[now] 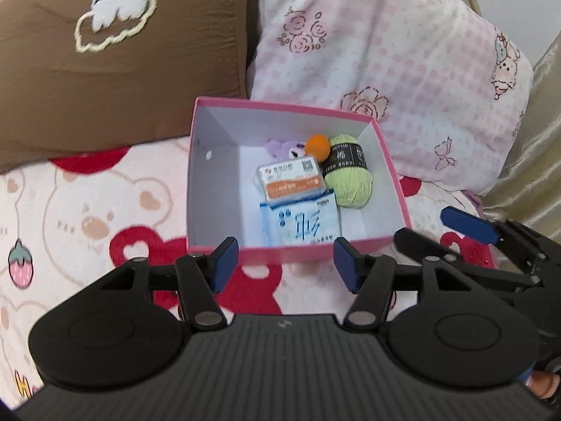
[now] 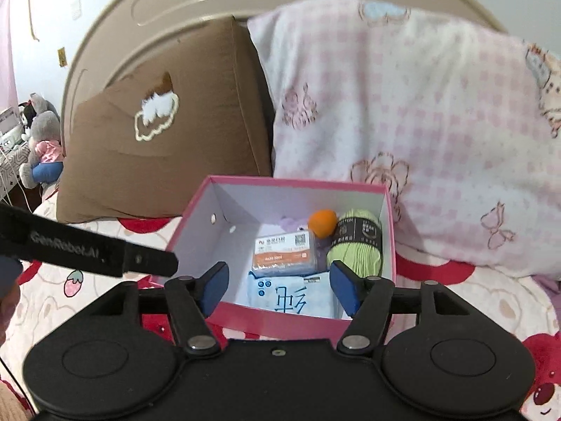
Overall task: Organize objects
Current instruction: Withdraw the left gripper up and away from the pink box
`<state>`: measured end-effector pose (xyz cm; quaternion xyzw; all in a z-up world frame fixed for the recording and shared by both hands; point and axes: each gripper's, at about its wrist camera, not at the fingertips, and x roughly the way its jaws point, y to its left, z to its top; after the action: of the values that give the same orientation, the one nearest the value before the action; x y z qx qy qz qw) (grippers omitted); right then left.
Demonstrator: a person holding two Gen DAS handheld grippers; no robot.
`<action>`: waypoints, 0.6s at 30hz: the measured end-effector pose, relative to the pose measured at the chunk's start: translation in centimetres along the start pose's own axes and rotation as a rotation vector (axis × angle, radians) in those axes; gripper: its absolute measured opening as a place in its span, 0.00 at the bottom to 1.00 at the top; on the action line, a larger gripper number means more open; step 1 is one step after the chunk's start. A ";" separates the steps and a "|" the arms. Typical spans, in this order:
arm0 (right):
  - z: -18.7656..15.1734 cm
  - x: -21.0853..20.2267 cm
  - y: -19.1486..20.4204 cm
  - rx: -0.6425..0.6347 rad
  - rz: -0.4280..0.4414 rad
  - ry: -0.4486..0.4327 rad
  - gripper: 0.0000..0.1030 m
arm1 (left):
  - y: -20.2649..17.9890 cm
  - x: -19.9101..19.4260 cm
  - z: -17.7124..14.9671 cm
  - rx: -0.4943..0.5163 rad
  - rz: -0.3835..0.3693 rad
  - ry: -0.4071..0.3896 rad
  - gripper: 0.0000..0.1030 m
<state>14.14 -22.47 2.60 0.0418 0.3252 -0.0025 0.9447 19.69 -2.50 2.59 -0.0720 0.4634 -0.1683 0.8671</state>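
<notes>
A pink box (image 1: pixel 389 161) (image 2: pixel 280 326) with a white inside sits open on the bed. In it lie a green yarn ball (image 1: pixel 350 182) (image 2: pixel 356 252), an orange ball (image 1: pixel 317 145) (image 2: pixel 322 222), a purple plush (image 1: pixel 280 147), an orange-and-white packet (image 1: pixel 291 180) (image 2: pixel 284 252) and a blue-and-white sachet (image 1: pixel 301 224) (image 2: pixel 287 298). My left gripper (image 1: pixel 285 265) hovers open at the box's near wall, holding nothing. My right gripper (image 2: pixel 279 289) is open and holds nothing, above the near wall too. It shows at the right edge of the left wrist view.
A brown pillow (image 1: pixel 105 70) and a pink checked pillow (image 1: pixel 385 52) lean right behind the box. The bedsheet (image 1: pixel 70 217) has bears and red hearts. A beige headboard (image 2: pixel 175 10) stands behind, and plush toys (image 2: pixel 38 140) sit at the far left.
</notes>
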 end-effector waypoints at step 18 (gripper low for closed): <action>-3.5 -2.5 2.1 0.017 -0.131 0.085 0.96 | 1.7 -3.0 -5.0 0.004 0.036 -0.013 0.85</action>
<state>10.10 -20.14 1.58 0.0283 0.3669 -0.0652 0.9276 14.35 0.32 1.67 -0.0630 0.4584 -0.1532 0.8732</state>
